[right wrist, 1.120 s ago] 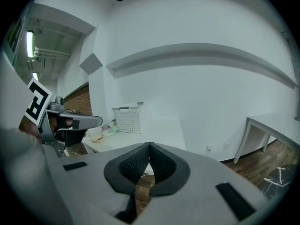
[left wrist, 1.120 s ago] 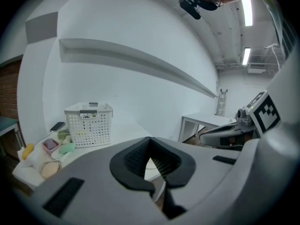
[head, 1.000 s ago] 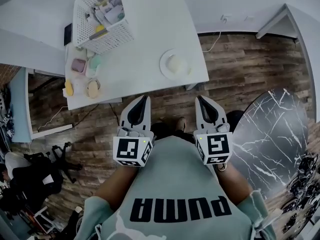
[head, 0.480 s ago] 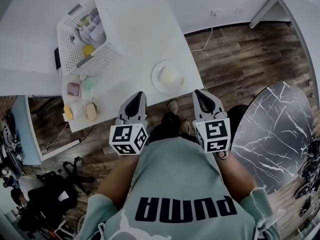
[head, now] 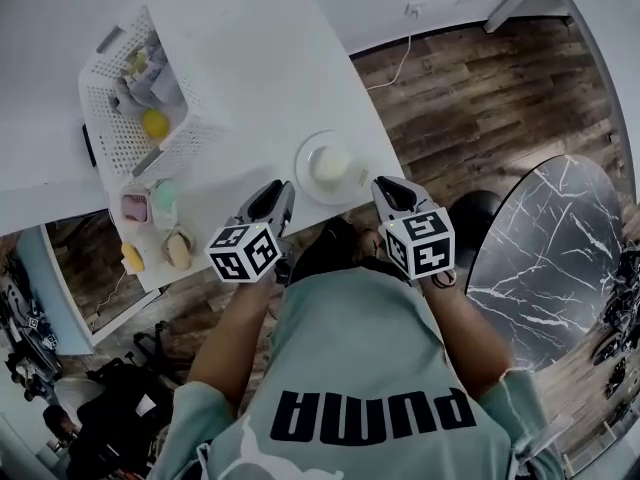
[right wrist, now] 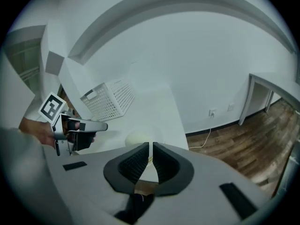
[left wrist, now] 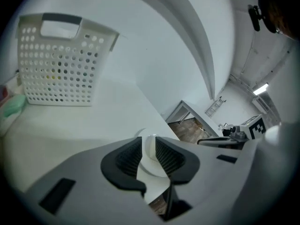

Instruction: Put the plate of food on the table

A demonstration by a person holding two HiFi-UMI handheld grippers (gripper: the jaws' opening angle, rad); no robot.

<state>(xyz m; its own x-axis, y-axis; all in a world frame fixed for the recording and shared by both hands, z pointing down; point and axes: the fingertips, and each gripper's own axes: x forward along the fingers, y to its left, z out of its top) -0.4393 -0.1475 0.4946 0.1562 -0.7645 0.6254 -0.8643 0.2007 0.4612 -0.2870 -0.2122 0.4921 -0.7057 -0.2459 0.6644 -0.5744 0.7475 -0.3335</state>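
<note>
A: Where is the plate?

B: The plate (head: 304, 156), with a pale mound of food (head: 332, 165) on it, sits on the white table (head: 262, 58), close to the table's near corner.

A: And the tools?

B: The left gripper (head: 284, 188) is at the plate's 8 o'clock, just beside the rim. Its jaws are opening with nothing between the pads, and the plate shows beyond the gap. The right gripper (head: 379, 182) is at 4 o'clock, its jaws pressed almost together to a thin slit, pinching nothing.

A: Farther out?

B: A white perforated basket (head: 120, 138) stands at 10 o'clock. Small pastel containers (head: 150, 208) lie at 9 o'clock by the table's edge. A marble-topped table (head: 545, 238) stands at 4 o'clock, well apart, over the wood floor (head: 470, 88).
</note>
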